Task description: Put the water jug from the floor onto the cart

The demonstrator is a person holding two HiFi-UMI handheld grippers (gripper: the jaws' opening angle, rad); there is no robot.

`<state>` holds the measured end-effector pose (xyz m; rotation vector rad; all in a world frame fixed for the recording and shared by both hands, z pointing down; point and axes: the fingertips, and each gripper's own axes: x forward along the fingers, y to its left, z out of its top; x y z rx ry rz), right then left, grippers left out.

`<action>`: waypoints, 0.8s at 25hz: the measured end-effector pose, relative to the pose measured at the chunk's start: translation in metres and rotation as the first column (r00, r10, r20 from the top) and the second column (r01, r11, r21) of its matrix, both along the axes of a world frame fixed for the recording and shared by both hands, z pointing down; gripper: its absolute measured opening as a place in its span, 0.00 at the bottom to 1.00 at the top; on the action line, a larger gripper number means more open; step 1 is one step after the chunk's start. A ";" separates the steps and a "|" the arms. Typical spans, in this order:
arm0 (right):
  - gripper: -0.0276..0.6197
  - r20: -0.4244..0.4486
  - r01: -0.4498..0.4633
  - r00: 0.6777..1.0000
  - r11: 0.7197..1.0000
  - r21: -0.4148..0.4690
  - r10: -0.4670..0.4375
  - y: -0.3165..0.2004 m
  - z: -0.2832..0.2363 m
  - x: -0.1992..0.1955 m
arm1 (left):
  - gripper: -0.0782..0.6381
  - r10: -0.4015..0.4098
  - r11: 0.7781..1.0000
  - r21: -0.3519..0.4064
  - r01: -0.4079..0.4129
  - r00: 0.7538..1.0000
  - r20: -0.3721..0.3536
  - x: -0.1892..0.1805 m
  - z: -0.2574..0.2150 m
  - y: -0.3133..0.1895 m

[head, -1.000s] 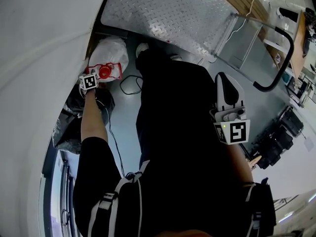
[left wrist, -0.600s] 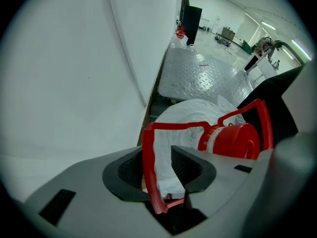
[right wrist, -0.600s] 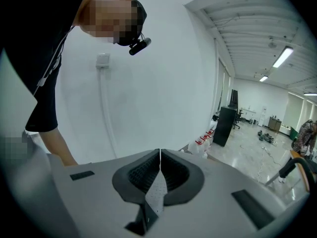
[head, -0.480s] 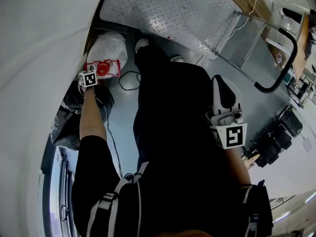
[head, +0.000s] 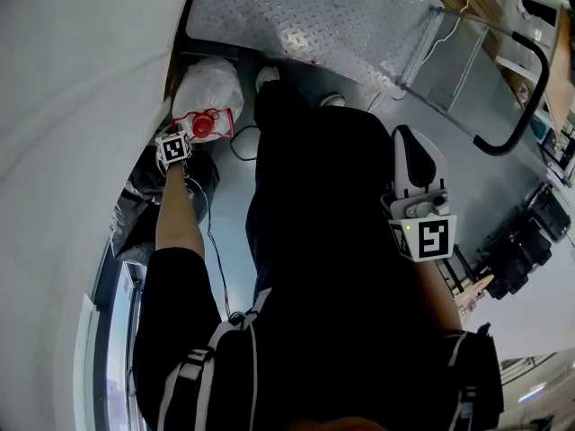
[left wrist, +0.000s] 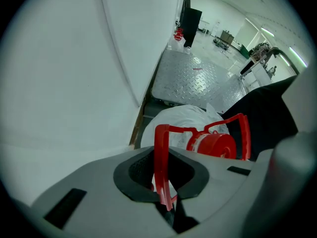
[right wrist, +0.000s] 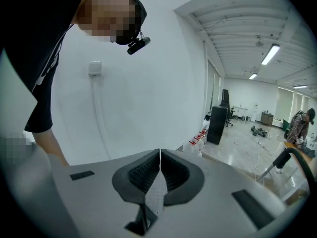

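The water jug [head: 208, 92] is white with a red cap [head: 203, 126] and a red carrying handle, and stands by the wall at the edge of the cart's diamond-plate deck [head: 314, 16]. My left gripper [head: 190, 136] points straight down over it. Its jaws have just been closing, and in the left gripper view the pads pinch the red handle [left wrist: 161, 152], with the cap [left wrist: 214, 145] and jug body [left wrist: 181, 118] beyond. My right gripper [head: 406, 140] hangs at the right, shut with nothing between its jaws [right wrist: 159, 155].
A white wall [head: 72, 106] runs along the left, with black bags [head: 144, 205] at its foot and a cable [head: 238, 146] on the floor. The cart's push handle [head: 530, 88] rises at the right. Dark equipment [head: 521, 259] sits further right.
In the head view the left gripper and the jug's red top have shifted a little to the right. The right gripper has stayed about where it was.
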<state>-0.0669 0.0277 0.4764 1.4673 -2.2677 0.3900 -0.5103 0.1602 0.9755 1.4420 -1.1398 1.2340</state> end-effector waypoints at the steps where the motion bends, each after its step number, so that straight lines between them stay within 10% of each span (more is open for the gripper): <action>1: 0.07 0.000 -0.013 1.000 1.000 0.006 0.013 0.000 -0.003 0.004 | 0.16 -0.002 1.000 -0.008 0.002 1.000 -0.012 0.005 -0.003 0.001; 20: 0.07 0.075 -0.191 0.979 0.981 0.019 0.189 0.011 -0.053 0.057 | 0.19 0.043 0.996 -0.081 -0.047 0.998 -0.056 0.066 -0.079 -0.025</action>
